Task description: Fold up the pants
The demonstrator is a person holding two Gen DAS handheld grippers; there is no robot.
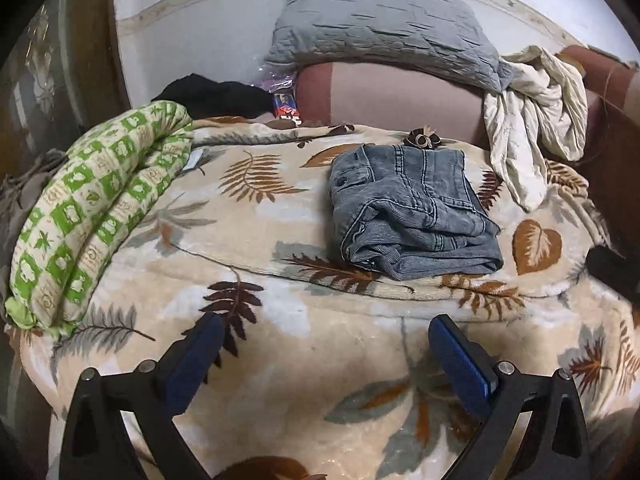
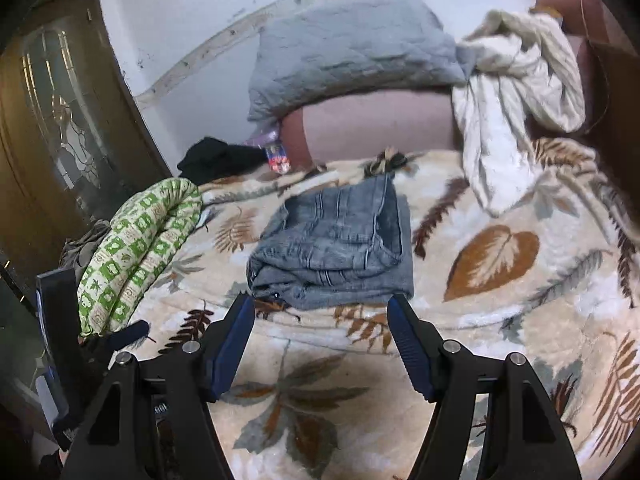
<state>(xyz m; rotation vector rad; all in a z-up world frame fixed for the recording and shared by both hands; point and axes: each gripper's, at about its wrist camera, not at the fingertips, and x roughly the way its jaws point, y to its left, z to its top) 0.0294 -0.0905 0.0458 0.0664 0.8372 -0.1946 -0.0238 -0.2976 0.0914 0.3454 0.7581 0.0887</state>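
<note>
Fingers of the left gripper (image 1: 324, 330) stand wide apart with nothing between them, above the leaf-print blanket (image 1: 280, 344). Right gripper (image 2: 321, 308) fingers are likewise spread and empty, just short of the jeans (image 2: 336, 248). These lie folded in a compact stack on the blanket, near the grey pillow (image 1: 384, 24).

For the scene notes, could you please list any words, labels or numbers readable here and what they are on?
No text can be read.
Red and blue packet by the black garment: printed, too blurred to read.
Folded jeans: no visible label.
Small tag on the green quilt: blank or too small to read.
</note>
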